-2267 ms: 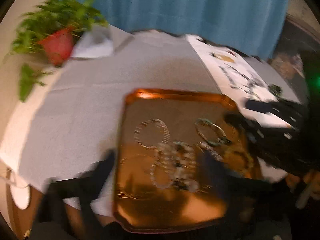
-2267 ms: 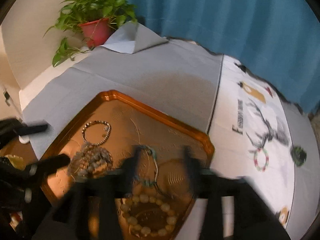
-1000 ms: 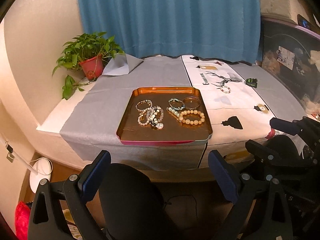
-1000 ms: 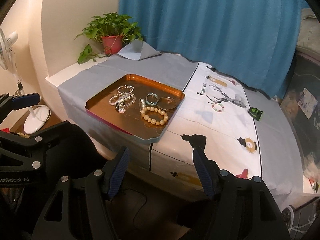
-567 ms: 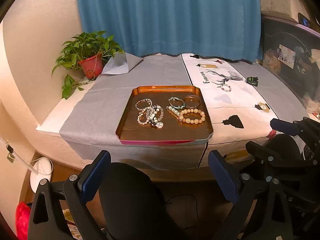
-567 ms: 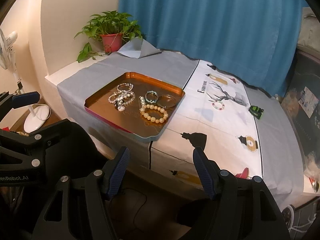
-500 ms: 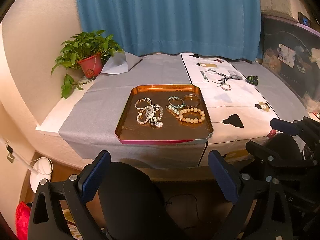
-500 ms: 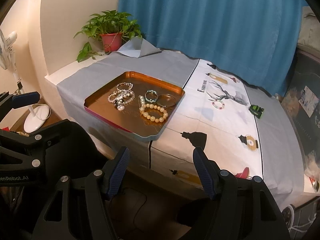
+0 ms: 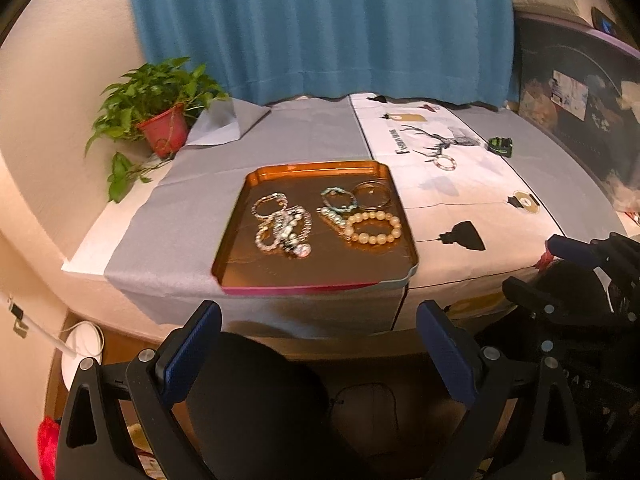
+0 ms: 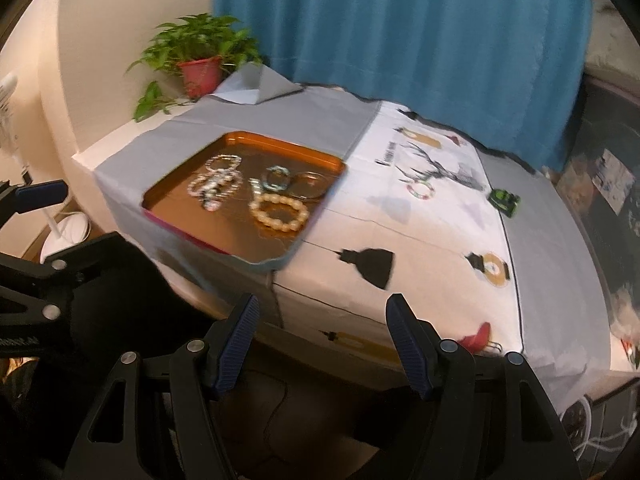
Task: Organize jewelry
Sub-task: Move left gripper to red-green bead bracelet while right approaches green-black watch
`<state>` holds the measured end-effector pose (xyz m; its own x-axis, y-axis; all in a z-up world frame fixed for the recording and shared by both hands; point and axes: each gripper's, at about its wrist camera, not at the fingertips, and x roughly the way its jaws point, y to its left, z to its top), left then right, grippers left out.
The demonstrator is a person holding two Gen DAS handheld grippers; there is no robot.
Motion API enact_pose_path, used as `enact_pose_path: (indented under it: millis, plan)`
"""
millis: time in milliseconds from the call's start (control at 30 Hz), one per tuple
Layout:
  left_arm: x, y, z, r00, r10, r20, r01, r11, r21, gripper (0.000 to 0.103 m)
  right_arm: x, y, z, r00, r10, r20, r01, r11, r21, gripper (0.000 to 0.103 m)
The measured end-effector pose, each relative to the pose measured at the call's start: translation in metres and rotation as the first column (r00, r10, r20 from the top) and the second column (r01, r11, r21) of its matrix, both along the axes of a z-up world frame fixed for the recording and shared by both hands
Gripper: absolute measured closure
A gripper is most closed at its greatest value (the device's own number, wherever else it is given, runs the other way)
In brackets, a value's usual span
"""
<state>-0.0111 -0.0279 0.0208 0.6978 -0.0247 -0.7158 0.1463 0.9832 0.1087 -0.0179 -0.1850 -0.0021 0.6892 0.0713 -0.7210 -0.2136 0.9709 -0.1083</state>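
Left wrist view. The worktop (image 9: 312, 136) is covered by a grey cloth on its left part and a white printed cloth (image 9: 452, 196) with a deer drawing on its right. A copper-coloured tray (image 9: 320, 272) lies at the near edge, mostly on the grey cloth, its right rim at the seam. In the tray: a tangle of pale beaded bracelets (image 9: 282, 226) at left, a turquoise bracelet (image 9: 339, 199) and a thin bangle (image 9: 374, 194) at far right, a large cream-bead bracelet (image 9: 373, 228) near them. A small multicoloured bracelet (image 9: 445, 162) lies alone on the white cloth, with a small green and black object (image 9: 501, 145) farther right. A potted plant (image 9: 160, 112) in a red pot stands at the far left corner; a blue curtain (image 9: 320, 28) hangs behind. The left gripper (image 9: 318, 344) hovers short of the worktop, its blue-padded fingers (image 9: 192, 348) released, nothing between them.

Right wrist view. The same tray (image 10: 192, 240) appears at left, the white cloth (image 10: 432, 248) filling the centre, the curtain (image 10: 400, 40) and plant (image 10: 200, 56) beyond. A white fan base (image 10: 64, 232) stands on the floor at left. The right gripper (image 10: 322, 344) is held before the worktop edge, fingers (image 10: 236, 344) spread apart and empty.
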Motion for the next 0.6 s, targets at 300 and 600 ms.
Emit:
enact_pose_path:
  millis: [300,600]
  plan:
    - [0.046,-0.058,0.002,0.991,-0.126,-0.039,0.127,0.992,0.007,0.006,0.032,-0.081,-0.013,0.983,-0.183,-0.029,0.184,0.983,0.024,0.036]
    - [0.140,-0.130,-0.014,0.973,-0.211,-0.097,0.214,0.977,0.020,0.006,0.098,-0.192,-0.026,0.920,-0.391,-0.042,0.393,0.918,0.047,0.034]
